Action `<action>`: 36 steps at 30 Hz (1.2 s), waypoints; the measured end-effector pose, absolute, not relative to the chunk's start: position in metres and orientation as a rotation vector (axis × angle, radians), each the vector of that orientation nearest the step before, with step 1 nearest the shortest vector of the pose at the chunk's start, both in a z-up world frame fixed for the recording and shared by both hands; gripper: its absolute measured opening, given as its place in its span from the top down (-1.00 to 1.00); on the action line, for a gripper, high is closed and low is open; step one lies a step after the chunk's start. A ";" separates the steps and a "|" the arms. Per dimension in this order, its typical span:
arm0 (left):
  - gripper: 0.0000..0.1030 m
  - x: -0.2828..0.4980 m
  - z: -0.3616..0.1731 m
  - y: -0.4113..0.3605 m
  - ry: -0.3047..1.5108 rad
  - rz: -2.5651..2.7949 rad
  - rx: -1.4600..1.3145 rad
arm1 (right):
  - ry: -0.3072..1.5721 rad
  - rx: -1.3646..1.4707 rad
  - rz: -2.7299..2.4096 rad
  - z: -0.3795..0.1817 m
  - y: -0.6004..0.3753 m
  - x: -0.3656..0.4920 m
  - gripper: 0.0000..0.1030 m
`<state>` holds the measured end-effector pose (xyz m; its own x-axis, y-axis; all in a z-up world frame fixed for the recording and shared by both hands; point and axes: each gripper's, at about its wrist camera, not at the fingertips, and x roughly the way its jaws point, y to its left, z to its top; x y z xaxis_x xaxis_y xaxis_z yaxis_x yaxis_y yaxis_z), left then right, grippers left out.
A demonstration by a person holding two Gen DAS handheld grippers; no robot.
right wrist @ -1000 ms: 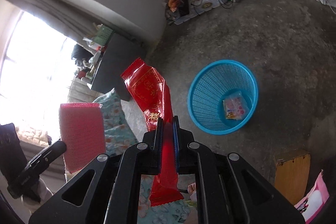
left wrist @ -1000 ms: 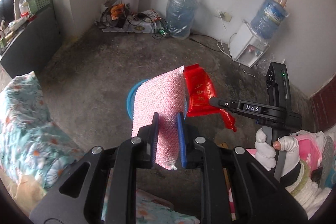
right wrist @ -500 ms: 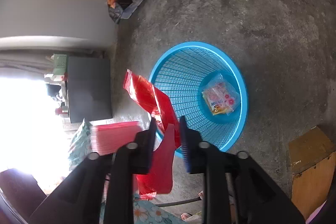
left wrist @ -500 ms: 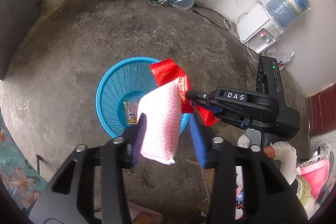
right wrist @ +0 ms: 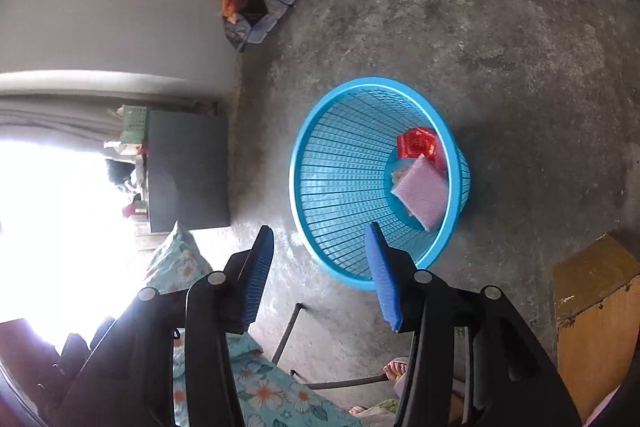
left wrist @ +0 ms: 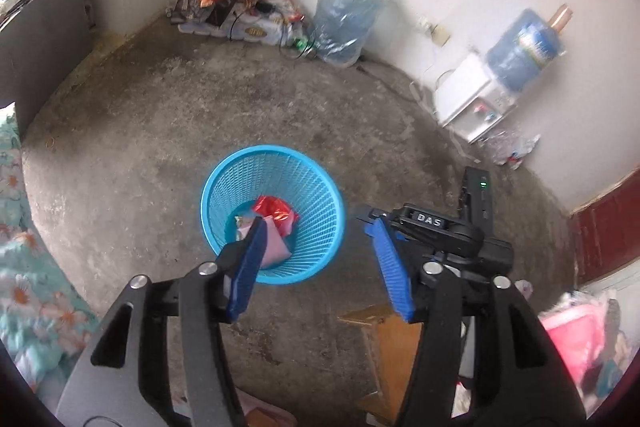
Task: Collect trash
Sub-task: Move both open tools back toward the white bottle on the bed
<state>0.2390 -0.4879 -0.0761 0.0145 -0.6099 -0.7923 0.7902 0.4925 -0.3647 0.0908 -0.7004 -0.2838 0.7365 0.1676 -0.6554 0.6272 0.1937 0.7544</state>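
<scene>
A blue mesh basket [left wrist: 203,203] stands on the concrete floor. Inside it lie a red foil wrapper [left wrist: 276,209], a pink bubble-wrap bag [left wrist: 276,245] and a small printed packet under them. My left gripper [left wrist: 316,223] hangs above the basket's near side, its jaws opening with nothing between them. To its right is the right gripper's black body [left wrist: 440,227]. In the right wrist view the same basket [right wrist: 304,147] holds the red wrapper [right wrist: 416,143] and the pink bag [right wrist: 424,191]. My right gripper [right wrist: 320,229] is open and empty over the near rim.
A big water jug [left wrist: 348,19], cables and clutter [left wrist: 240,15] line the far wall; a water dispenser [left wrist: 476,107] stands at the right. A wooden box [left wrist: 392,339] sits near the basket. Flowered bedding [left wrist: 24,267] is at the left, a dark cabinet [right wrist: 188,167] beyond. A person's toes [right wrist: 396,371] show below.
Both grippers came down over the basket and opened. The pink bag left the left gripper and the red wrapper left the right one; both now lie in the basket.
</scene>
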 end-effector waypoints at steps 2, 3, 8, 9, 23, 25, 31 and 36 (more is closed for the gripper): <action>-0.15 0.230 -0.053 -0.455 1.065 -1.095 0.188 | 0.708 1.301 -0.298 -0.256 -0.690 0.089 0.09; -0.15 0.225 -0.042 -0.437 1.044 -1.095 0.180 | 0.703 1.261 -0.269 -0.240 -0.684 0.089 0.09; -0.23 0.210 0.005 -0.333 0.962 -1.034 0.094 | 0.689 1.113 -0.079 -0.165 -0.645 0.107 0.09; -0.24 0.208 0.013 -0.311 0.943 -1.012 0.074 | 0.688 1.090 -0.042 -0.151 -0.635 0.112 0.09; -0.42 0.177 0.092 -0.002 0.687 -0.542 -0.159 | 0.863 0.681 0.465 -0.005 -0.395 0.198 0.07; -0.45 0.178 0.095 0.040 0.672 -0.475 -0.204 | 0.909 0.622 0.535 0.005 -0.353 0.211 0.07; -0.45 0.184 0.083 0.147 0.680 -0.306 -0.376 | 1.043 0.487 0.682 0.019 -0.233 0.247 0.07; -0.45 0.186 0.055 0.201 0.715 -0.263 -0.482 | 1.132 0.379 0.747 0.022 -0.149 0.272 -0.05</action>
